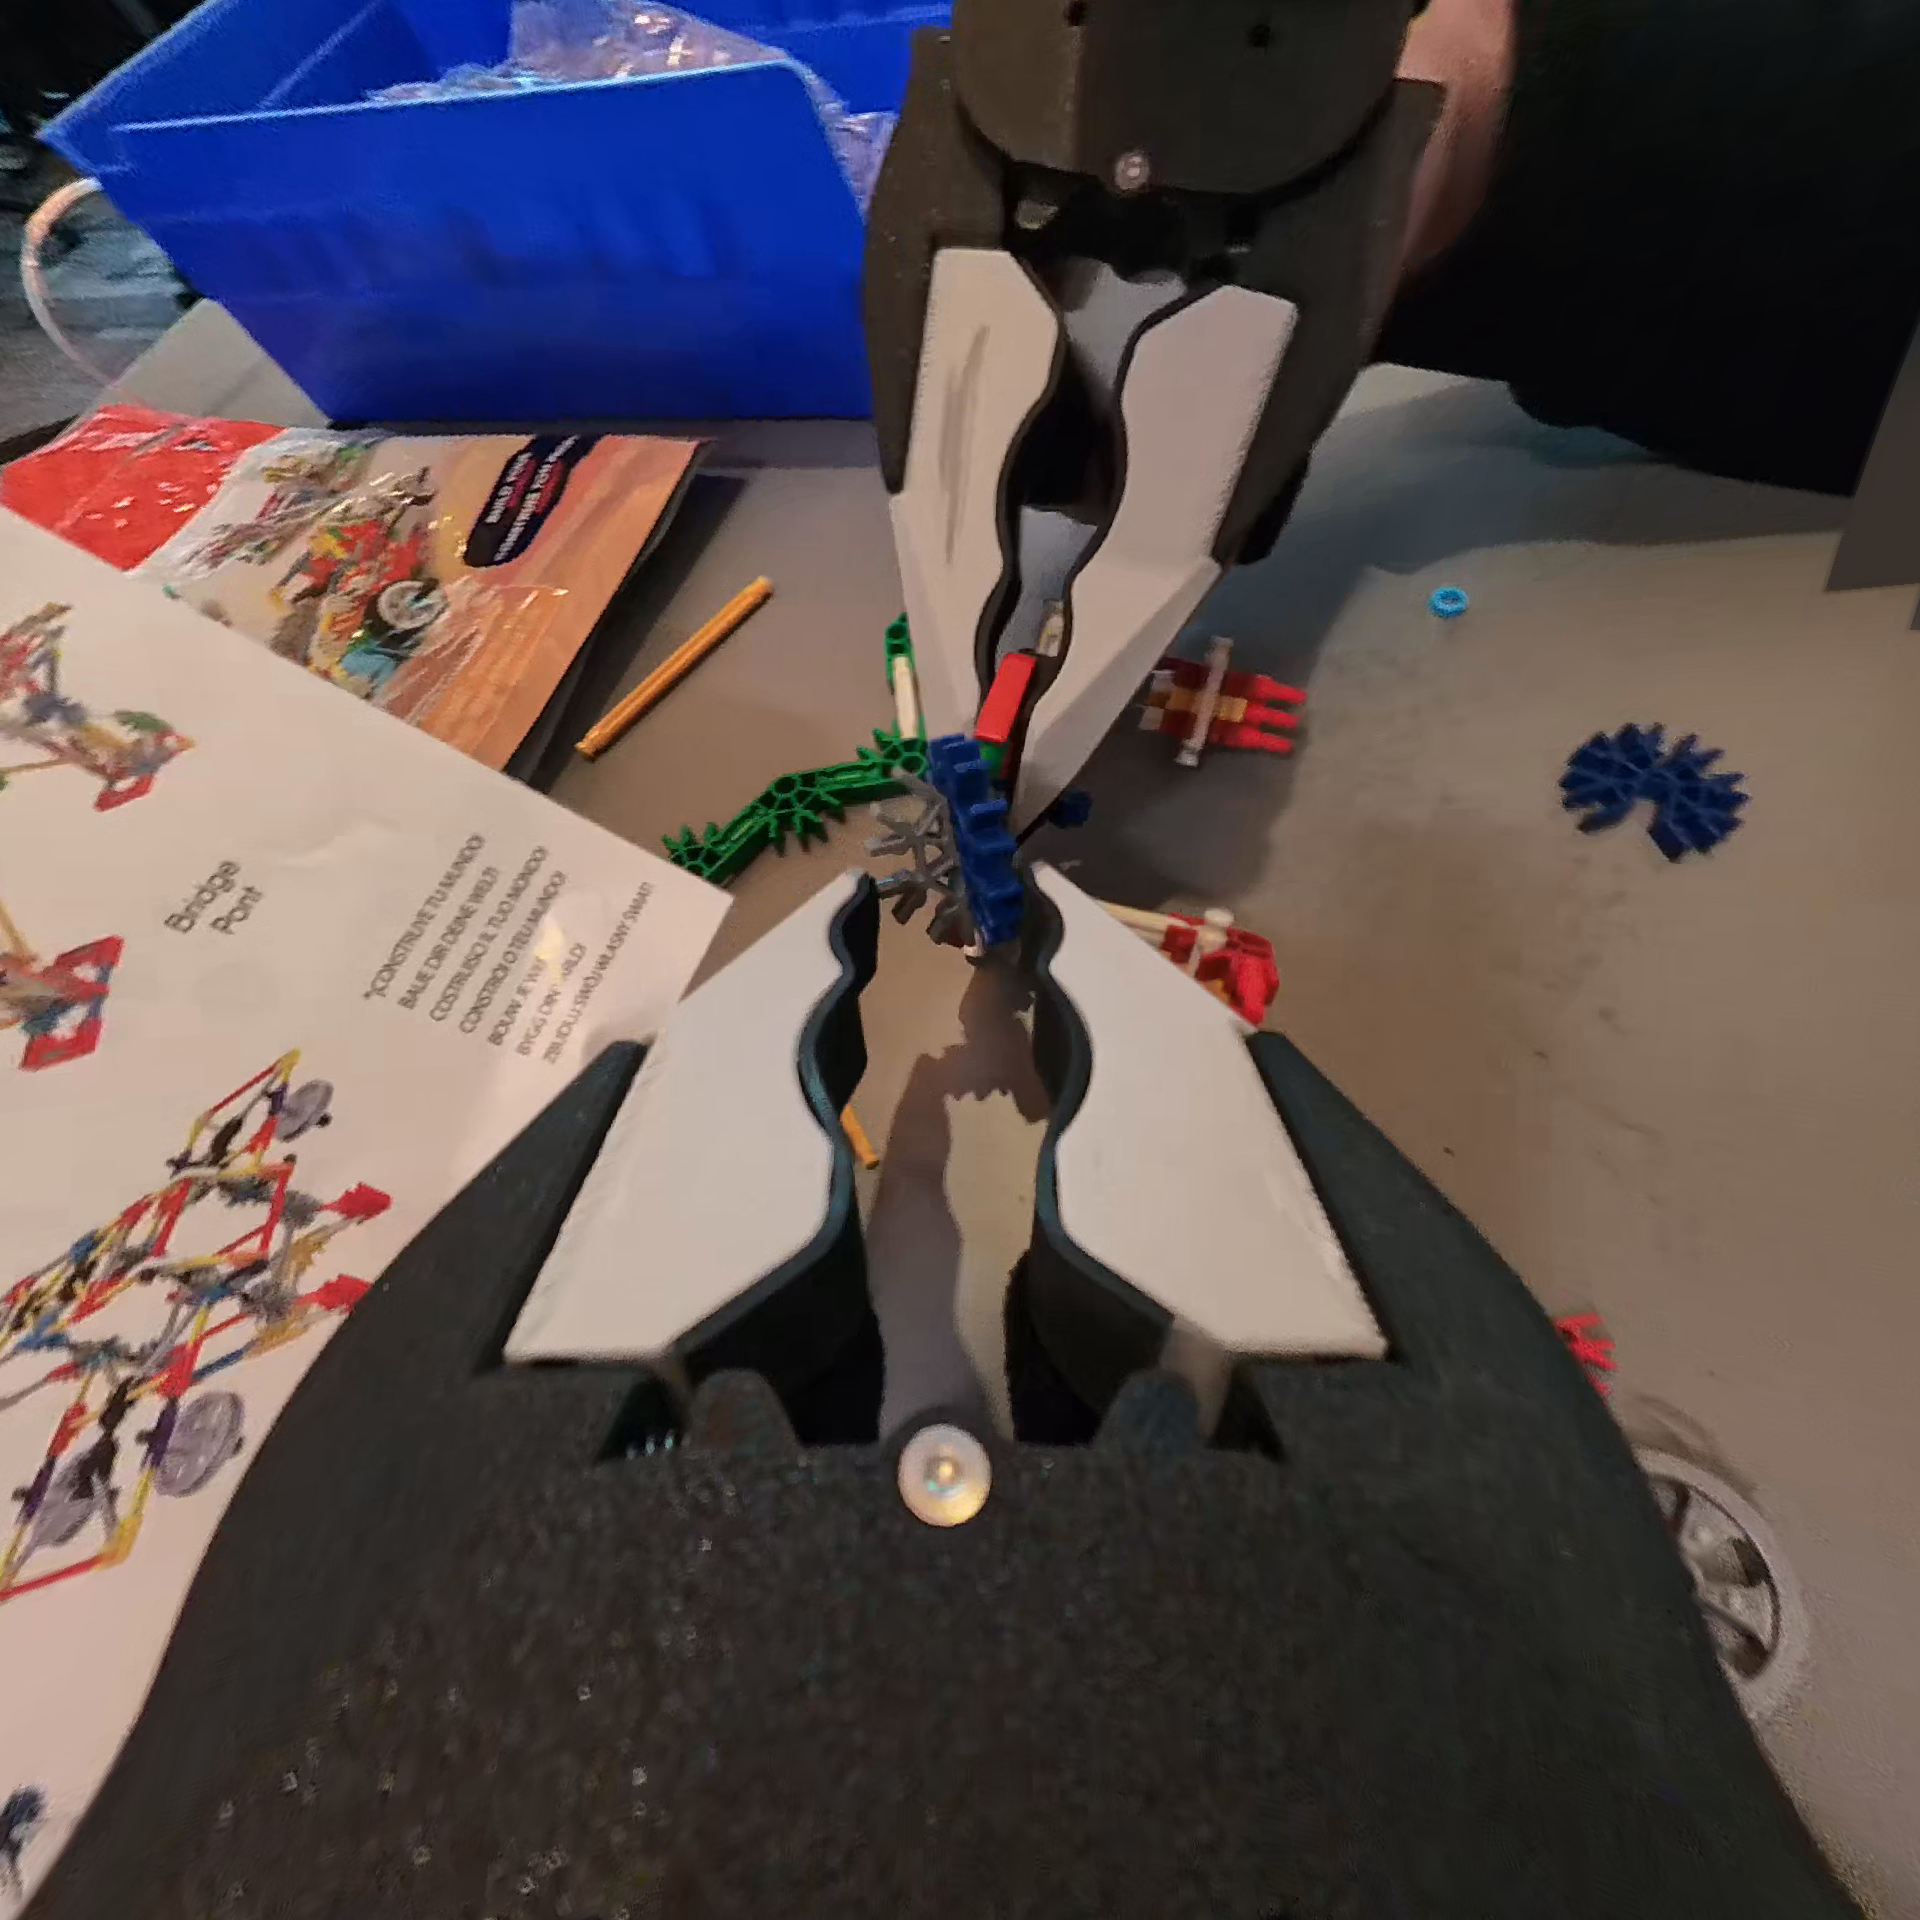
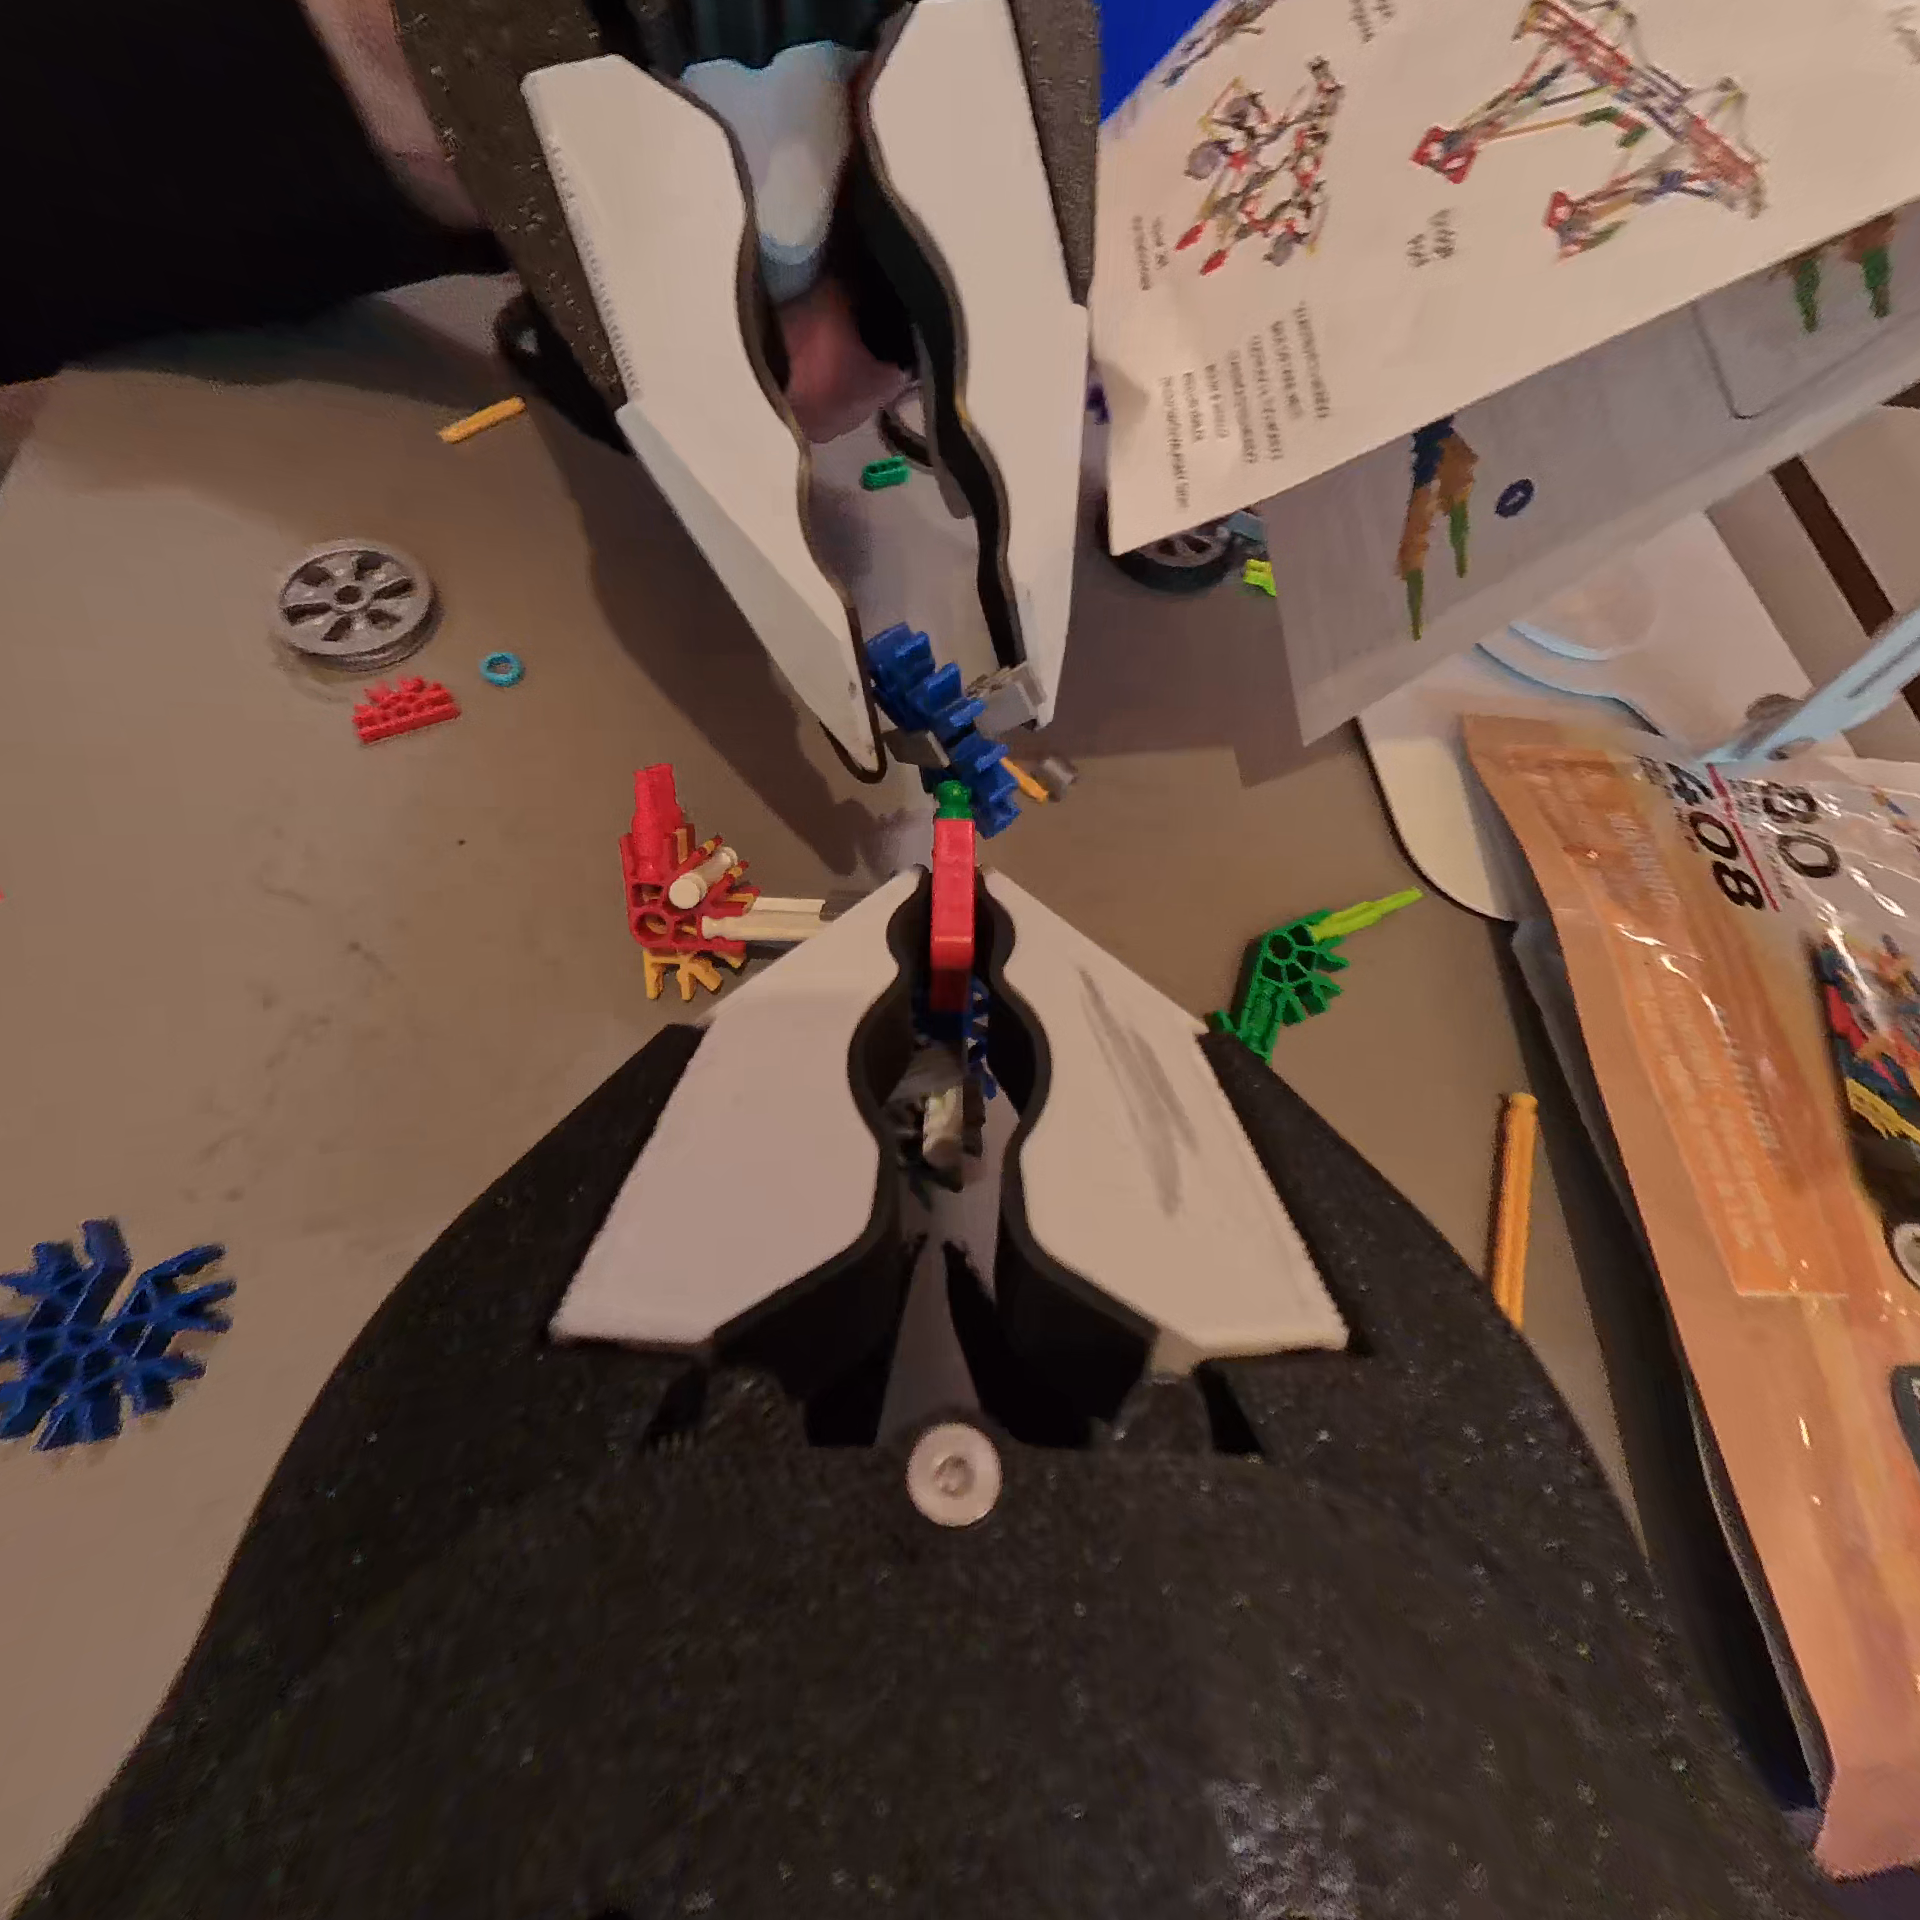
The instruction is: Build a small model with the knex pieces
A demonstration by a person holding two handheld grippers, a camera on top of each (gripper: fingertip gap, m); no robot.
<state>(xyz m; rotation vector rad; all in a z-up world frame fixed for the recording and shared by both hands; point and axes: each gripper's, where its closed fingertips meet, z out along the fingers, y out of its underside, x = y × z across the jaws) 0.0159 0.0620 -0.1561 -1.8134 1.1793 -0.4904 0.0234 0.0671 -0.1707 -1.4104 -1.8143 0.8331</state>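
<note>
You work over a grey table point(image 1: 1455, 1091) strewn with construction-toy parts. A blue bin point(image 1: 468, 260) stands at the far left, and in front of it lie a printed instruction sheet point(image 1: 312, 883) and an orange-backed parts bag point(image 1: 447, 582). Your left gripper point(image 1: 951, 878) reaches in from the near side. Its fingers are partly closed and seem to pinch a blue connector point(image 1: 971, 831) with a grey snowflake connector point(image 1: 914, 852) clipped to it. The blue piece spans the gap at the tips, though the blur makes the contact hard to confirm. Your right gripper point(image 2: 953, 875) faces it from the far side, clenched on a red connector point(image 2: 951, 914) that has a green rod tip point(image 2: 951, 798) poking out ahead. That tip sits just beside the blue connector, and you cannot tell whether the two are mated or only touching. The pieces you hold hang above the table's middle, between the two sets of tips. A grey wheel point(image 2: 353, 608) lies loose on the table. So does a large blue snowflake connector point(image 1: 1652, 790), well off to the right. A green connector chain point(image 1: 790, 800) lies just left of the grippers. A red-and-yellow cluster point(image 2: 681, 904) with white rods lies near the right gripper. Other loose parts are a yellow rod point(image 1: 675, 670), a small red connector point(image 2: 405, 709) and a teal ring point(image 1: 1446, 601).
</note>
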